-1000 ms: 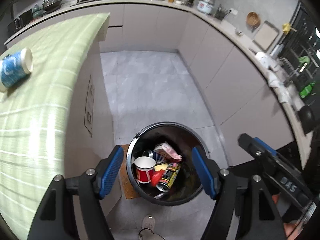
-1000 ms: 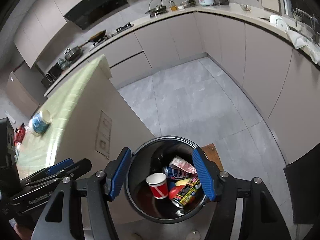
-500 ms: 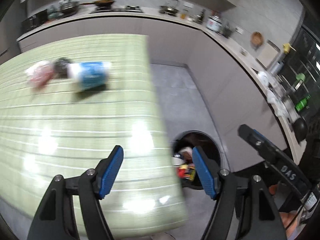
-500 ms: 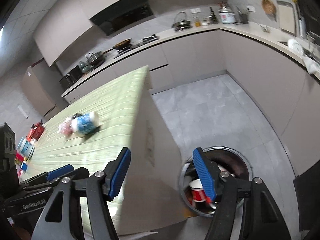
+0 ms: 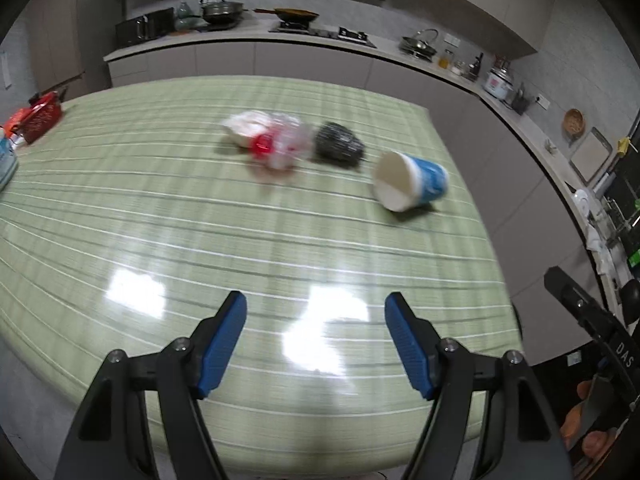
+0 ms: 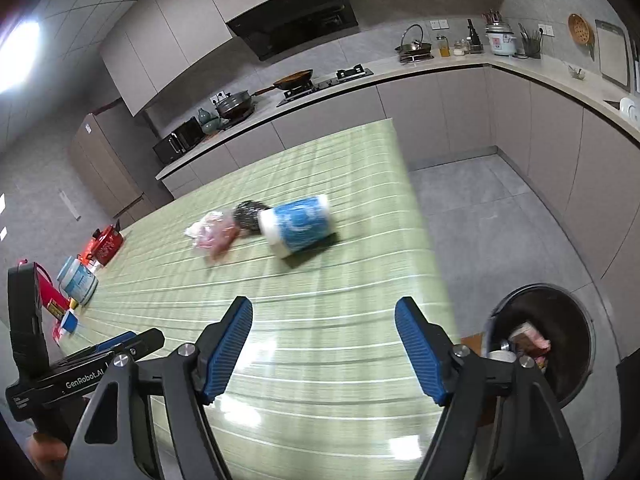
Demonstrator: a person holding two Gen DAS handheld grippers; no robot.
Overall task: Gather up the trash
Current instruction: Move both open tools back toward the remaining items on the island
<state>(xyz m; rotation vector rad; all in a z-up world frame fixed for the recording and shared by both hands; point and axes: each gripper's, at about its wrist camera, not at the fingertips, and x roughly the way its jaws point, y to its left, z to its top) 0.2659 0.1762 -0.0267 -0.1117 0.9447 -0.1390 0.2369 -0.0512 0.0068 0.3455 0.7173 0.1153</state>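
Note:
A blue-and-white paper cup (image 5: 412,186) (image 6: 298,228) lies on its side on the green striped table (image 5: 160,220) (image 6: 320,288). Beside it sit a dark crumpled lump (image 5: 340,146) (image 6: 248,216) and a clear plastic bag with red and white in it (image 5: 272,140) (image 6: 214,232). My left gripper (image 5: 316,328) is open over the near table edge, nothing between its blue pads. My right gripper (image 6: 324,336) hovers over the table too, its jaws opening and empty. The round dark bin (image 6: 560,340) with trash inside stands on the floor at the right.
A red box (image 5: 38,118) (image 6: 106,246) and a white-and-blue tub (image 6: 78,280) sit at the table's left end. Grey cabinets and a counter with pans and a rice cooker (image 6: 500,40) wrap around the grey tiled floor (image 6: 500,220).
Both grippers swung away from above the bin to over the table. The cup, dark lump and bag now lie ahead of them. The right jaws have widened slightly.

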